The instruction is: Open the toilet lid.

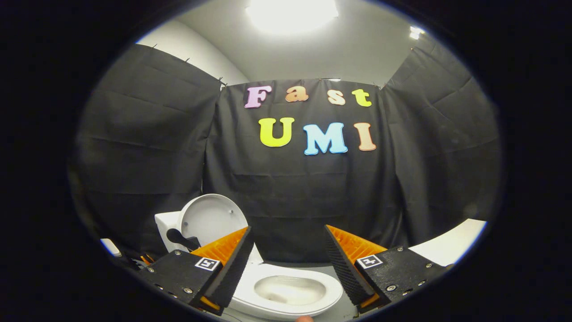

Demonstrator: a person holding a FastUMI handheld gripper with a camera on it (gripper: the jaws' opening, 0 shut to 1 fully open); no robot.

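Risk was judged slight: the round white plastic toilet lid (210, 218) was seen upright at the far left against the white cistern (164, 223), above the open bowl (286, 288), while the gripper (289, 250) was spread wide, holding nothing, though a stray brush could tip it shut.

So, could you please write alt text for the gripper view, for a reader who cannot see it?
A white toilet with its lid raised upright against the tank and the bowl exposed sits below the gripper, whose fingers are spread open and empty; black cloth walls the booth behind.
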